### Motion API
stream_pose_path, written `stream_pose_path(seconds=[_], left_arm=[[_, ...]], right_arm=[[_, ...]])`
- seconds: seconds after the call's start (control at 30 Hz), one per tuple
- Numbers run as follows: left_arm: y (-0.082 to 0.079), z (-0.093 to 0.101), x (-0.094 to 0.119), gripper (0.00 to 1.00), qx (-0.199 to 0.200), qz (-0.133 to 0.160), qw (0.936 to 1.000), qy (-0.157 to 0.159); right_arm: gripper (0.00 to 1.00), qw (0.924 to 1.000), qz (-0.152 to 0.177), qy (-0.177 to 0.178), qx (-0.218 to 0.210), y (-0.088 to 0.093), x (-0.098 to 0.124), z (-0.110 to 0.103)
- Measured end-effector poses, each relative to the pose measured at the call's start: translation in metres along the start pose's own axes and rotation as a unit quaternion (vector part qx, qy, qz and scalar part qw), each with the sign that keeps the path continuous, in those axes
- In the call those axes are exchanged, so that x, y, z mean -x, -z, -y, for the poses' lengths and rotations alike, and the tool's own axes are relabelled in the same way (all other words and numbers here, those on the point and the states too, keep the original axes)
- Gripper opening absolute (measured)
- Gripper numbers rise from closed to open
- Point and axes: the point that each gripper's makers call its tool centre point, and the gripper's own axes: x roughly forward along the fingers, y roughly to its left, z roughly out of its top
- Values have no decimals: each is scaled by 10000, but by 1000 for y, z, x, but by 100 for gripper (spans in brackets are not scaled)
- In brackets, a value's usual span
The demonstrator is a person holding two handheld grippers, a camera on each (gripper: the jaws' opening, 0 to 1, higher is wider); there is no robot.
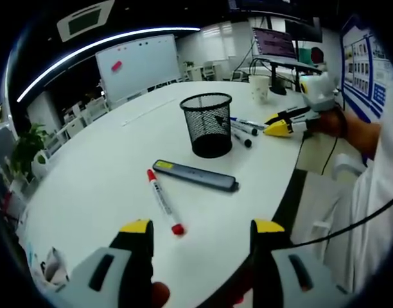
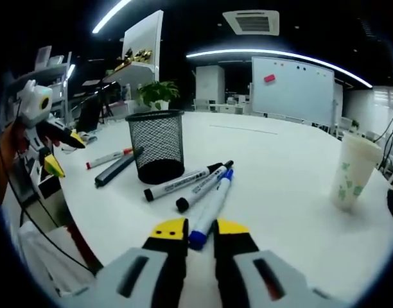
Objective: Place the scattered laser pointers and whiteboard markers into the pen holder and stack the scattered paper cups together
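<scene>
A black mesh pen holder [image 1: 207,125] [image 2: 157,147] stands upright on the white table [image 1: 106,160]. In front of my open left gripper [image 1: 201,228] lie a red-capped whiteboard marker [image 1: 163,200] [image 2: 106,158] and a grey laser pointer [image 1: 195,175] [image 2: 116,170], with nothing between the jaws. Beyond the holder my right gripper [image 1: 278,123] [image 2: 200,228] has its jaws closed around the cap end of a blue marker [image 2: 209,208] that rests on the table. Two black-capped markers [image 2: 183,183] lie beside it. A white paper cup [image 2: 354,170] [image 1: 259,88] stands upright, apart from the markers.
The table edge [image 1: 293,186] runs close by on the person's side, where a white sleeve [image 1: 383,186] shows. A whiteboard [image 2: 293,86] and a potted plant [image 2: 159,93] stand beyond the table. A monitor [image 1: 273,43] sits behind the cup.
</scene>
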Motion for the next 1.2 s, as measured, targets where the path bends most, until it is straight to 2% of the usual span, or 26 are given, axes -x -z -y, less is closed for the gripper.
stream_pose_path(seconds=[0.37,1.2], left_arm=[[1,-1,0,61,5,-13,10000,-19],[0,-2,0,61,-14,-29,10000,-12]], right_arm=[[12,9997,46,152,-176,0,0,5],[11,9988,81,230,-428,0,0,6]])
